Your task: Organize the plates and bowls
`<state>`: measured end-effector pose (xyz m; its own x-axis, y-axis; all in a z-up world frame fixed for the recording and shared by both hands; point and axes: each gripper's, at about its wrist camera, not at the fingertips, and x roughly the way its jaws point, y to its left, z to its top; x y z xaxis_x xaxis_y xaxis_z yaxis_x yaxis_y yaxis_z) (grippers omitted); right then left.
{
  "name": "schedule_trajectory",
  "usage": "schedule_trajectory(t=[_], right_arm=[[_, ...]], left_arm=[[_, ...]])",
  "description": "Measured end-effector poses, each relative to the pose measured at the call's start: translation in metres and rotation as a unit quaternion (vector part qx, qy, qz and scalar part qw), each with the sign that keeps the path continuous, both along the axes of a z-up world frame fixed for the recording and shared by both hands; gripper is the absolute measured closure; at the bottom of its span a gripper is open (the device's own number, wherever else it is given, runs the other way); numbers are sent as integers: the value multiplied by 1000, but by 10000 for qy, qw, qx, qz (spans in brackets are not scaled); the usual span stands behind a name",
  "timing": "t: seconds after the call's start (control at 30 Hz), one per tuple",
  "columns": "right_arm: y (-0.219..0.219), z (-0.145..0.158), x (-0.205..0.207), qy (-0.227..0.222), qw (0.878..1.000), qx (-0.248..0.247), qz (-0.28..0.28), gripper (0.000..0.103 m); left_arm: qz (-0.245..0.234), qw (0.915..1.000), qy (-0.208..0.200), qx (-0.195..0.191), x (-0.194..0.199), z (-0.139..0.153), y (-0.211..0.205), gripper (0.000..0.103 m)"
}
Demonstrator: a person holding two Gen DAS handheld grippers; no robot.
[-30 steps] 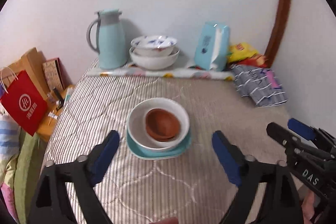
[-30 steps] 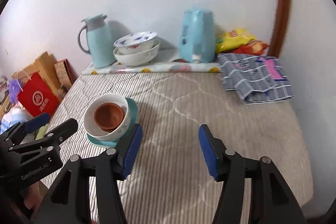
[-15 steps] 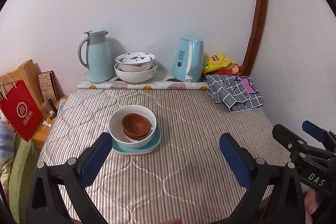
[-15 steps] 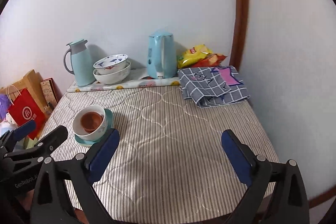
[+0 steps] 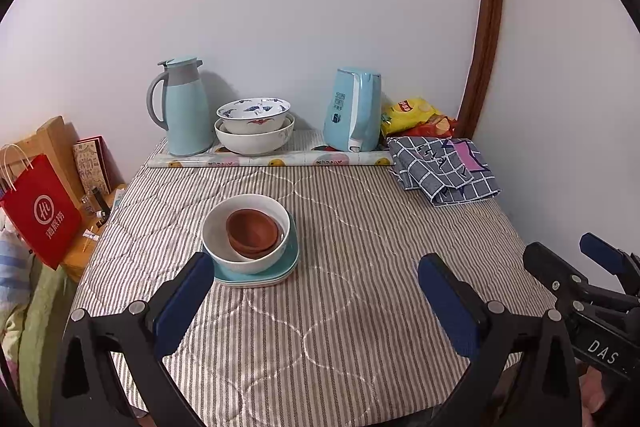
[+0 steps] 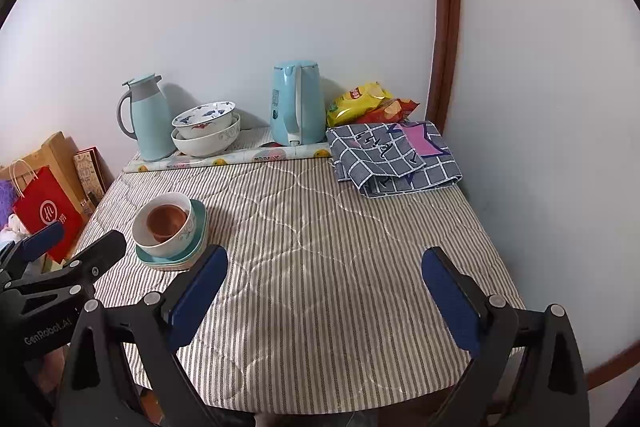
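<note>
A brown bowl (image 5: 253,231) sits nested inside a white bowl (image 5: 244,239), which stands on a stack of teal plates (image 5: 280,269) on the striped surface (image 5: 340,307). This stack lies just ahead of the left hand-held gripper (image 5: 316,301), close beyond its left finger (image 5: 184,303) and clear of both pads. From the right hand-held gripper (image 6: 324,297), the same stack is ahead and off to the left, just past its left finger (image 6: 198,293), not between the fingers.

Both hand-held grippers have just been opening: their jaws now stand wide, with only bare striped cloth between them. Each one shows at the edge of the other's view.

Farther ahead of both, against the wall, a patterned bowl (image 5: 254,115) rests inside a larger white bowl (image 5: 252,141), between a pale blue jug (image 5: 184,111) and a blue kettle (image 5: 354,111). To the right of the kettle lie snack bags (image 5: 416,113) and a folded checked cloth (image 5: 440,167). Off the left edge stands a red paper bag (image 5: 40,215).
</note>
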<state>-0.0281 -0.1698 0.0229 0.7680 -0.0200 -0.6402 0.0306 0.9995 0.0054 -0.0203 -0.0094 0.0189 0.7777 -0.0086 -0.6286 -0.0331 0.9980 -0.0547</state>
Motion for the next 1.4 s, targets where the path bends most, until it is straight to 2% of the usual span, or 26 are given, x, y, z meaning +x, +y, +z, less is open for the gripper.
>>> schedule_trajectory(t=[1.4], right_arm=[[-9, 2, -11, -67, 10000, 29, -54, 6]], left_arm=[[22, 10000, 61, 33, -3, -6, -1, 0]])
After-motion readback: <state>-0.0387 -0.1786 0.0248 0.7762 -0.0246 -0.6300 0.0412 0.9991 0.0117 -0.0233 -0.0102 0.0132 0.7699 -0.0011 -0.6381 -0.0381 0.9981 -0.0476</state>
